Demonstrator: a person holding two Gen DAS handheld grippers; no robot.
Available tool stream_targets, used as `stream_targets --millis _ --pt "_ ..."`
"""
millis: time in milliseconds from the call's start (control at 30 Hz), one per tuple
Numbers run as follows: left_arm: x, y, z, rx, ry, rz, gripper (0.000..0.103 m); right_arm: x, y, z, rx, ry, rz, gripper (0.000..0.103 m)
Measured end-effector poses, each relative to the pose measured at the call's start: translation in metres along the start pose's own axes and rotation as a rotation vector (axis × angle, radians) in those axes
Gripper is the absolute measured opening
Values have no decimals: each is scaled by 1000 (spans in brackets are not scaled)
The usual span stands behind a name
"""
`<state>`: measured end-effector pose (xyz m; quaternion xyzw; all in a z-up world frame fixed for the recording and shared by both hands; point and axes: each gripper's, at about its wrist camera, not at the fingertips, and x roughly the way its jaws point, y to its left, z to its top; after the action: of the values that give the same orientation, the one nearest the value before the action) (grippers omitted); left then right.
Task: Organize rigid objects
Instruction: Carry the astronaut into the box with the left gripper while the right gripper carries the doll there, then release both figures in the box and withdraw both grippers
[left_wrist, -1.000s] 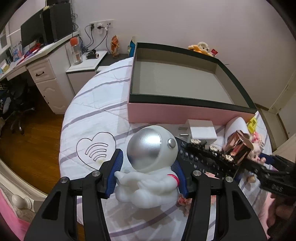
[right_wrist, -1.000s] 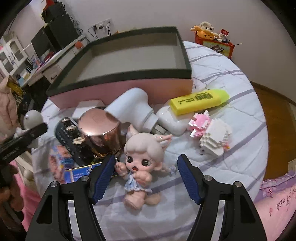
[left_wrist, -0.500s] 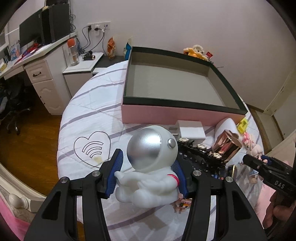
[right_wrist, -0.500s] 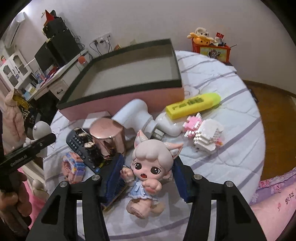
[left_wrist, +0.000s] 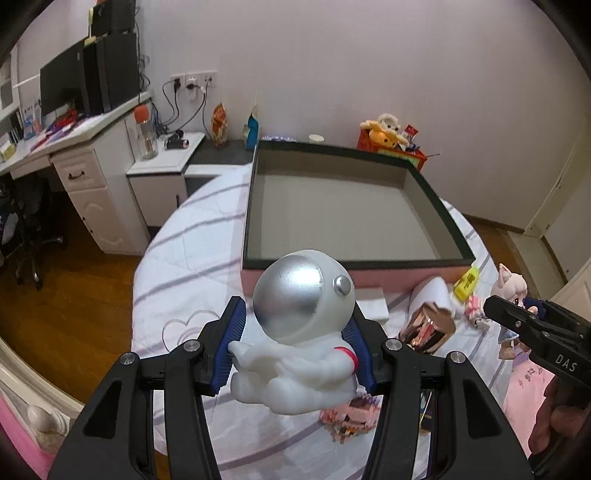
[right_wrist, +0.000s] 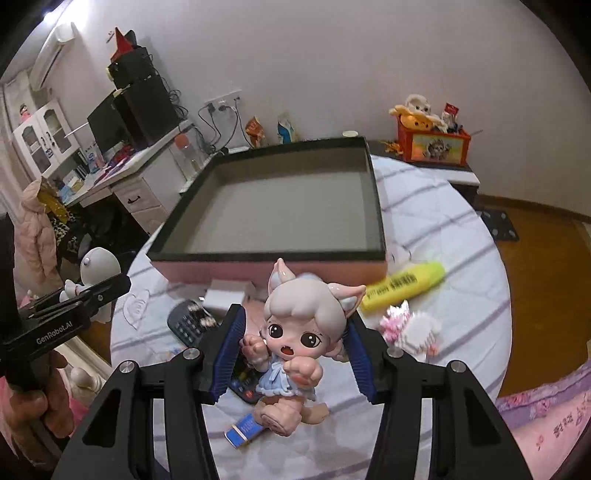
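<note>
The white astronaut figure (left_wrist: 299, 336) is pinched between the blue pads of the left gripper (left_wrist: 297, 350) and held clear of the striped bedcover (left_wrist: 184, 258), in front of the pink box (left_wrist: 343, 218). The cat-eared doll (right_wrist: 299, 339) is clamped likewise by the right gripper (right_wrist: 293, 352), held above the remote control (right_wrist: 188, 321) and near the yellow highlighter (right_wrist: 402, 286).

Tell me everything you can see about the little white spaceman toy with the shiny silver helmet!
The white astronaut figurine with a silver helmet looks like smooth, hard plastic. Its big round visor is matte silver, with a small silver knob on the side and a red band on one arm. It sits upright with puffy limbs folded in front. The left gripper clamps it between blue ribbed pads, lifted above the striped white bedcover, in front of the pink open box with a dark rim.
</note>
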<state>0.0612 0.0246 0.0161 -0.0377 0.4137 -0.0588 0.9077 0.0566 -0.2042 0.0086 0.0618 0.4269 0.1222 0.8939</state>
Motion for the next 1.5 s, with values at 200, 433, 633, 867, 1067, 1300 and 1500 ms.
stream_targets --millis 200,433,633,867,1067,1300,1500 --pt "-4 0 17 11 -27 6 53 1 7 20 -20 -22 8 54" --pt "11 -9 80 31 -100 8 53 18 13 81 -58 -59 6 54" --pt "84 -23 112 45 -8 -2 53 107 0 121 -40 80 -7 54" --pt "173 -28 106 59 172 21 54 180 -18 117 -2 234 -28 55" --pt "184 -32 102 79 189 67 55 185 -16 114 -15 249 -40 65" --pt "124 -23 107 44 4 131 90 147 -12 119 14 117 -9 86" --pt "39 -14 98 32 -161 175 103 59 -3 112 14 -78 24 99"
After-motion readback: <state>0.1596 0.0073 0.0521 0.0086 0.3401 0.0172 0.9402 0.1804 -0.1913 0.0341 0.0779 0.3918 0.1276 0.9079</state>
